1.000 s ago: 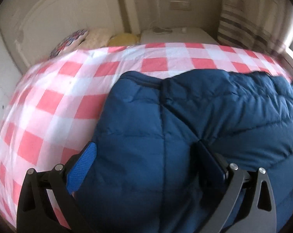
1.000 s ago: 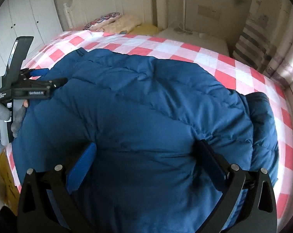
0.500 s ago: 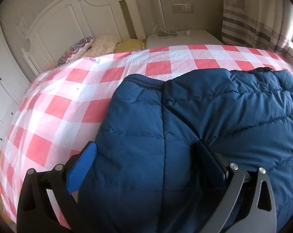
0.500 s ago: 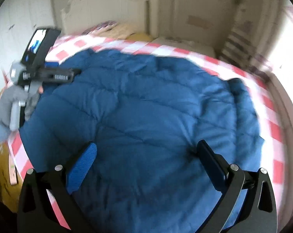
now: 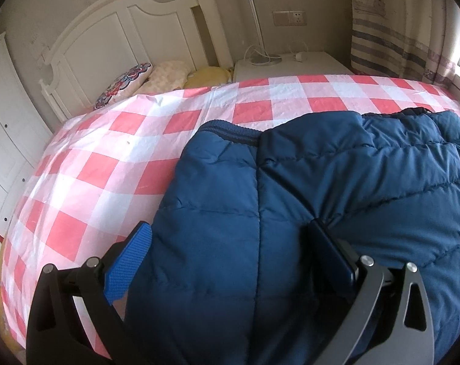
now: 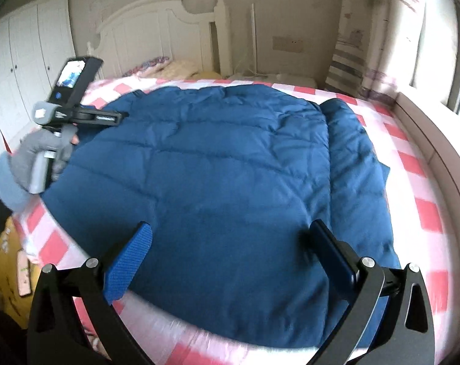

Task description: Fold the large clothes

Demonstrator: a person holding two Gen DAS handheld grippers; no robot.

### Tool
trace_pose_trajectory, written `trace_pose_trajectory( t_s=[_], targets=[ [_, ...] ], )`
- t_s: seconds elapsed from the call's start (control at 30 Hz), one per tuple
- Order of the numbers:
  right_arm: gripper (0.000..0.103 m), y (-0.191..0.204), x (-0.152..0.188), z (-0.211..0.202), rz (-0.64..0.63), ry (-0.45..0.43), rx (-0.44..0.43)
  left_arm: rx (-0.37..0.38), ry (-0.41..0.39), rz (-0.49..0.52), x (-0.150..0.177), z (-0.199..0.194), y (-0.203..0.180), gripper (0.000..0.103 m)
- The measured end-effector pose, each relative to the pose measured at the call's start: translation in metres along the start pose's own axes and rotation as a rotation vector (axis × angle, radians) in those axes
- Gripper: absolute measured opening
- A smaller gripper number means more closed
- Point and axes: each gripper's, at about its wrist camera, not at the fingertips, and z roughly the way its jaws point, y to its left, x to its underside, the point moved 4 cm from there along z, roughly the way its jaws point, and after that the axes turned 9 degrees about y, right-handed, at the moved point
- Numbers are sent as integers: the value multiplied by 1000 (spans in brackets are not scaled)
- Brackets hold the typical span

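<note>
Since the earlier frames the right gripper (image 6: 230, 261) has drawn back and upward, so more of the bed's near edge and the jacket's hem now shows; the left gripper (image 5: 230, 258) has also lifted slightly, bringing more headboard into view.

Bed (image 5: 86, 164): covered in a red-and-white checked sheet, occupying most of both views. White headboard (image 5: 132, 39) stands at the far end, with a white wardrobe (image 6: 19, 70) at the left.

Jacket (image 6: 205, 188): large navy quilted garment, lying flat on the sheet across the middle of the bed. One sleeve (image 6: 354, 164) lies folded along its right side. A ribbed edge (image 5: 233, 132) is visible at the far end in the left wrist view.

Curtain (image 5: 394, 30): striped, at the far right by the window.

Nightstand (image 5: 293, 65): white, beside the headboard, carrying a lamp base and cables.

Pillows (image 5: 166, 76): patterned, cream and yellow, bunched against the headboard.

Left gripper: jaws spread wide over the jacket's left portion, nothing clamped between them. In the right wrist view it hangs above the jacket's left edge, held by a hand (image 6: 44, 149) in a grey fingerless glove.

Right gripper: jaws spread wide above the jacket's near hem, holding nothing. View is somewhat blurred.
</note>
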Motion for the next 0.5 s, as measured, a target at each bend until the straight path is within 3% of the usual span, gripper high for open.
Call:
trace_pose_trajectory(
  t_s=[0.17, 0.4, 0.5],
  targets=[
    [99, -23, 40, -38, 154, -35, -185, 20, 8, -9, 0, 1, 1, 101],
    [99, -55, 72, -42, 382, 18, -327, 13, 5, -4, 0, 1, 2, 101],
    [99, -60, 68, -30, 426, 29, -320, 12, 7, -3, -1, 2, 2, 101]
  ],
)
